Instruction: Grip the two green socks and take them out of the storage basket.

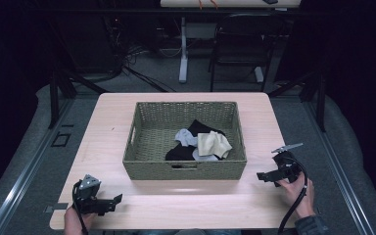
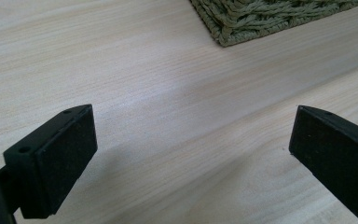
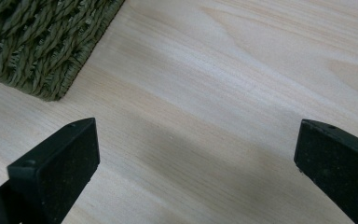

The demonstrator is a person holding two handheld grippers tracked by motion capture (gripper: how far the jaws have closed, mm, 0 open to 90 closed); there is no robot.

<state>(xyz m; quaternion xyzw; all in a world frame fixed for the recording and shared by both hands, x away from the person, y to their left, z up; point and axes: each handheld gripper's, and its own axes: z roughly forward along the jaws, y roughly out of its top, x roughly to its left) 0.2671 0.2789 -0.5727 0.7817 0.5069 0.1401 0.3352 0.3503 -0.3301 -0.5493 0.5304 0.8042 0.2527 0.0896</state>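
Your left hand-held gripper (image 1: 108, 202) and right hand-held gripper (image 1: 266, 177) rest low on the pale wooden table (image 1: 107, 127), jaws spread wide and empty, flanking the near corners of the olive woven rectangular basket (image 1: 142, 122). The black, grey and cream socks (image 1: 200, 143) lie heaped in its right half, so either side can likely reach in.

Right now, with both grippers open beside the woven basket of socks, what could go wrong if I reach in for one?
1. The socks lie heaped: the cream sock overlaps the black sock and the pale blue sock, so open jaws might pinch two at once.
2. The green woven basket has tall walls; the right gripper or left gripper could clip the rim and shove it along the light wooden table.
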